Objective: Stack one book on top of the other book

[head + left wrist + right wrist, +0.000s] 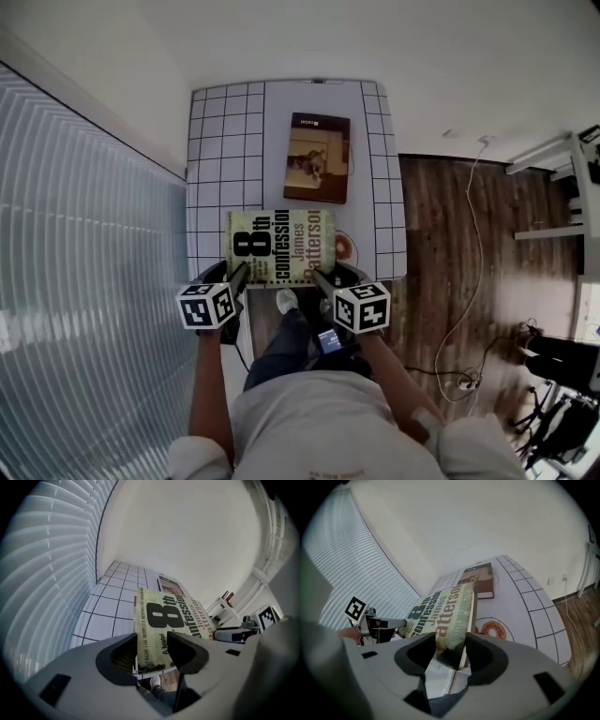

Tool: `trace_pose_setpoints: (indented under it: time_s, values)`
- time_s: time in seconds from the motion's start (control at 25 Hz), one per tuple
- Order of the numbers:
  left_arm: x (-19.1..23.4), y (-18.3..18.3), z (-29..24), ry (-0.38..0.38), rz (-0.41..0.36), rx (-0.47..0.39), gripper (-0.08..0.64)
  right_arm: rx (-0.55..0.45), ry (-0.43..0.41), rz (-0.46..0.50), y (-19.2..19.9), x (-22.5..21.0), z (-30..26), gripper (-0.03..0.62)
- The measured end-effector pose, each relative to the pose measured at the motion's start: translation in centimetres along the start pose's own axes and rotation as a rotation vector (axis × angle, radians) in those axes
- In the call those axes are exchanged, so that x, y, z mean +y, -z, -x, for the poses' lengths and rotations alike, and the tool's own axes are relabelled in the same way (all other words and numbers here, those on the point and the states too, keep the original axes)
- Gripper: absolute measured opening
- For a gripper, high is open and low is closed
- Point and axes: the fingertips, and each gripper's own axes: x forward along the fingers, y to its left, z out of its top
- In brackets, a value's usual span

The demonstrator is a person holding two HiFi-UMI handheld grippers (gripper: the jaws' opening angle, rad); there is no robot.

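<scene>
A yellow-green paperback (279, 247) with a large "8th Confession" title hangs level over the near edge of the white gridded table (216, 150). My left gripper (239, 274) is shut on its near left corner, and my right gripper (323, 279) is shut on its near right corner. In the left gripper view the paperback (173, 618) runs out from between the jaws of the left gripper (151, 651). The right gripper (451, 651) clamps the paperback's (445, 609) spine corner. A brown book (318, 157) with a dog picture lies flat farther back on the table, also seen as the brown book (480, 581).
An orange ring mark (344, 247) is printed on the table under the paperback's right end. White blinds (84, 244) fill the left side. Wooden floor (450, 253) with a white cable (473, 272) lies to the right, with a white shelf (562, 187) beyond.
</scene>
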Motion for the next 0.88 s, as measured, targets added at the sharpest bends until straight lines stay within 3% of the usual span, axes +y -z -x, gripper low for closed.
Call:
trace_pose_setpoints:
  time_s: [0.88]
  values:
    - [-6.1,-1.9,3.6,-0.004,-0.031,-0.087,0.202,-0.120,-0.025,0.036,-3.2,-1.0,6.2,0.200]
